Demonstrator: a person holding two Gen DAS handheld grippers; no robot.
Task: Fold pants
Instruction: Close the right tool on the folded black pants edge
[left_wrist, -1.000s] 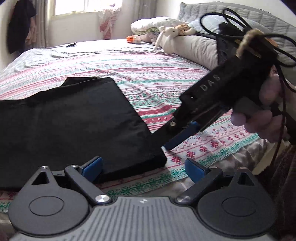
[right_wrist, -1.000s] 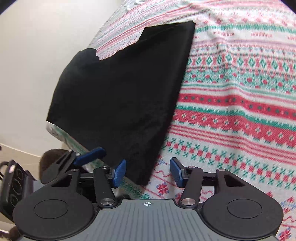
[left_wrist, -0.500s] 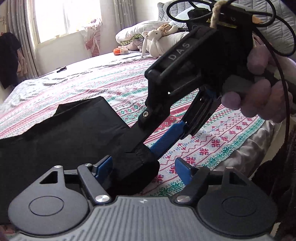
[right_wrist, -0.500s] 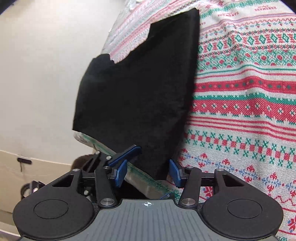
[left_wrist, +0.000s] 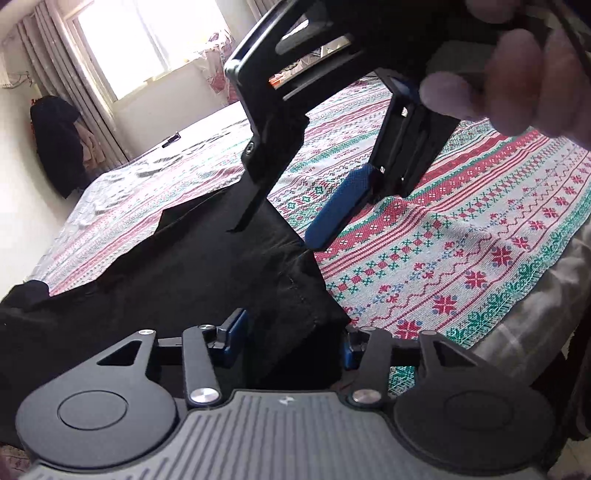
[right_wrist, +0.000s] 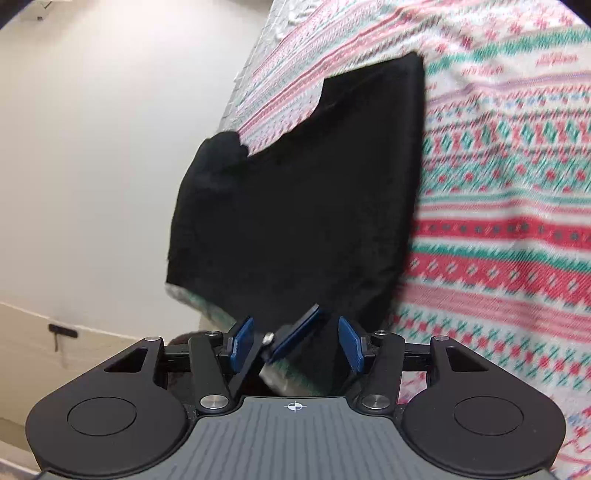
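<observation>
Pants (left_wrist: 166, 288) of plain black cloth lay flat on the striped red, green and white knitted bedspread (left_wrist: 461, 258), near its fringed edge, already doubled into a broad dark panel with a notched far edge. The nearest corner of that panel bunched up between the blue pads of the left gripper (left_wrist: 291, 336), whose jaws were closing around it; cloth filled the gap, though whether the pads had begun to press could not be told. The right gripper (left_wrist: 280, 225) hung a little further along the same short edge of the pants, held by a hand (left_wrist: 517, 85), one black finger down on the cloth and one blue pad over bare bedspread just beside it. Seen from its own camera, its jaws stood partly spread, astride the near edge of the pants, with a tip of the other tool showing between them and no clear pinch on the fabric. The step in hand looked like taking hold of this end to carry it over the rest. Doing it well would mean catching all the layers at each corner, not merely the top one, and taking a deep enough bite that the soft cloth did not slide out. Both holds ought to sit at matching spots along the edge, so that the fold would come down square on the panel rather than skewed.
</observation>
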